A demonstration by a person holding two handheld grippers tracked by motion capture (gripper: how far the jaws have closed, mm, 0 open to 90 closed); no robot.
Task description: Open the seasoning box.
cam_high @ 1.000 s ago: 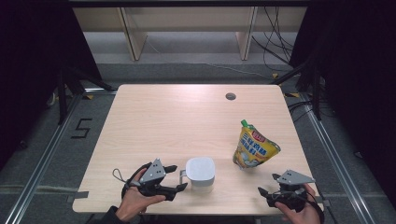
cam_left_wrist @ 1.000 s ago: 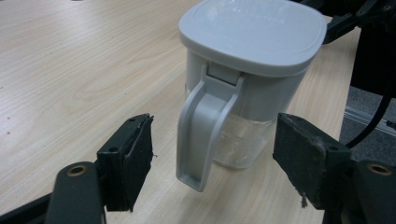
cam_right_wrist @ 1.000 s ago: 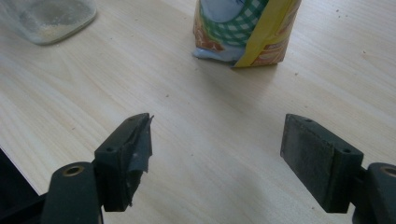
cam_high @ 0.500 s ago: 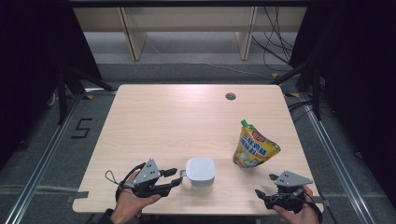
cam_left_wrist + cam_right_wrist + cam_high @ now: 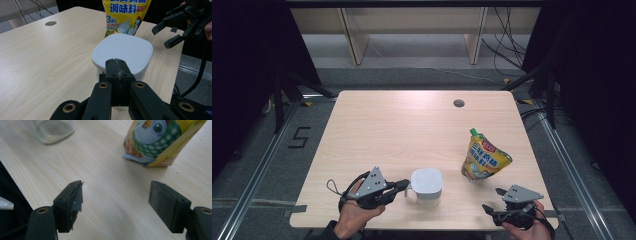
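Containers: 1, white-lidded jar [image 5: 426, 183], near tabletop [image 5: 402, 125] front edge, mid-width.
Pouches: 1, yellow seasoning pouch [image 5: 484, 158], upright, right of jar.
Left gripper [image 5: 116, 65]: jaws just closed fully, nothing visibly between them, tips at jar's side.
Right gripper [image 5: 115, 195]: jaws wide, empty, at front-right corner.

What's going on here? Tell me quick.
A person works at the table with tongs in each hand. The left tongs have just been closing and are shut against the near side of the white-lidded jar, nothing visibly between them. The right tongs, open though just closing slightly, hover empty near the upright yellow seasoning pouch.
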